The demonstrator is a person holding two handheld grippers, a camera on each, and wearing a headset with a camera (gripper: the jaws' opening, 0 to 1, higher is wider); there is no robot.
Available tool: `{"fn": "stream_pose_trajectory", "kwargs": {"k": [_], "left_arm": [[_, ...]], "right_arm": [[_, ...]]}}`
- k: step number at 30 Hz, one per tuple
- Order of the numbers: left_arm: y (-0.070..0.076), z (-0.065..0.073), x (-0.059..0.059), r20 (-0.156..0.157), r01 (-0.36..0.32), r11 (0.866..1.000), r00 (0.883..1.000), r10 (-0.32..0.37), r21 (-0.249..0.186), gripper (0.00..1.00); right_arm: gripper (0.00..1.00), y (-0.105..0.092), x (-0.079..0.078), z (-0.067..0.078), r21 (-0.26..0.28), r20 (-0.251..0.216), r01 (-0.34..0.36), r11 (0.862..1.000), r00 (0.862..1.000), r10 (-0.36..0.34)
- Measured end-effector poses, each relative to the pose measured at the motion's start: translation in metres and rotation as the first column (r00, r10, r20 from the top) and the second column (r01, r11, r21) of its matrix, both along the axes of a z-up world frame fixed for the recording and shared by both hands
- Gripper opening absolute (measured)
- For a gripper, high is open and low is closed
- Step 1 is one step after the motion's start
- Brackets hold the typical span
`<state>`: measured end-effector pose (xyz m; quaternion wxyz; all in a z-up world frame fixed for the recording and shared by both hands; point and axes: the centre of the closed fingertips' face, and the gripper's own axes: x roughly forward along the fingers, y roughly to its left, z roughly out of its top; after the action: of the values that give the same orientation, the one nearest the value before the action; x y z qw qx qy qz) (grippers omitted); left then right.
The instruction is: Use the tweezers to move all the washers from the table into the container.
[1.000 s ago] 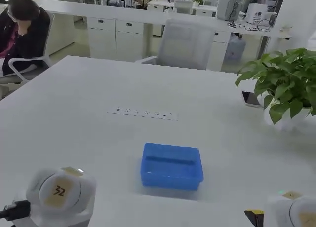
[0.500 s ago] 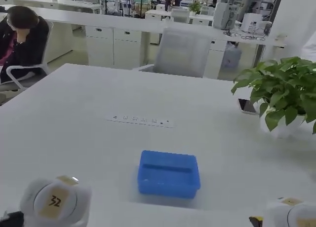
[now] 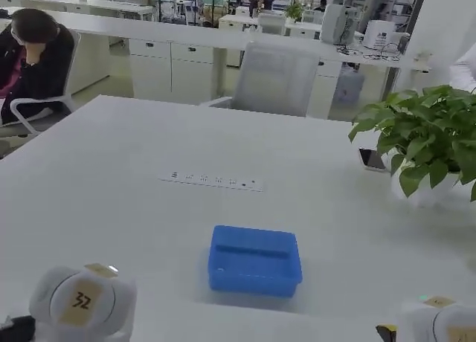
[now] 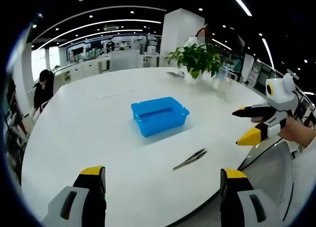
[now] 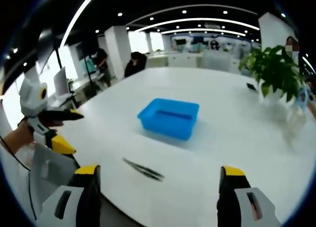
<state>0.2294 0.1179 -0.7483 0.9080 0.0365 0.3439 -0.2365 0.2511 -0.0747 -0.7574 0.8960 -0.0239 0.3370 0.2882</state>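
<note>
1. A pair of slim metal tweezers [image 4: 190, 159] lies flat on the white table [image 3: 111, 171], close to its near edge, between that edge and the blue container [image 3: 254, 260].
2. The tweezers look light, stiff and slick. They lie low on the surface and will likely skate if nudged. The best hold is probably across the middle of the two arms, so that a squeeze closes the tips.
3. The washers are too small to pick out against the pale tabletop. If they are thin and flat, they will want a pinch at the rim.
4. The container, an open plastic tray, stands well apart from the tweezers, farther in from the near edge. Its mouth faces up and nothing hangs over it.
5. The left gripper [image 4: 162, 172] and right gripper [image 5: 159, 170] hover off the near edge. Each has its jaws spread wide and carries nothing, and the tweezers lie ahead between them.
6. The near edge sits just beside the tool, so a careless push could sweep it to the floor.
7. Open tabletop surrounds the tray on every side. A power strip [image 3: 212, 181] lies toward the middle, and a potted plant [image 3: 428, 134] and a phone [image 3: 370, 158] sit by the far right edge, all well clear.
</note>
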Motion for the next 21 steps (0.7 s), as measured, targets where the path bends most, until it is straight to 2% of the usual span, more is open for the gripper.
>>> {"fn": "stream_pose_trajectory", "kwargs": {"k": [21], "left_arm": [[-0.0023, -0.0025, -0.0027, -0.003, 0.012, 1.000, 1.000, -0.012, 0.010, 0.99]], "right_arm": [[0.99, -0.0007, -0.0027, -0.0026, 0.000, -0.015, -0.007, 1.000, 1.000, 0.007]]}}
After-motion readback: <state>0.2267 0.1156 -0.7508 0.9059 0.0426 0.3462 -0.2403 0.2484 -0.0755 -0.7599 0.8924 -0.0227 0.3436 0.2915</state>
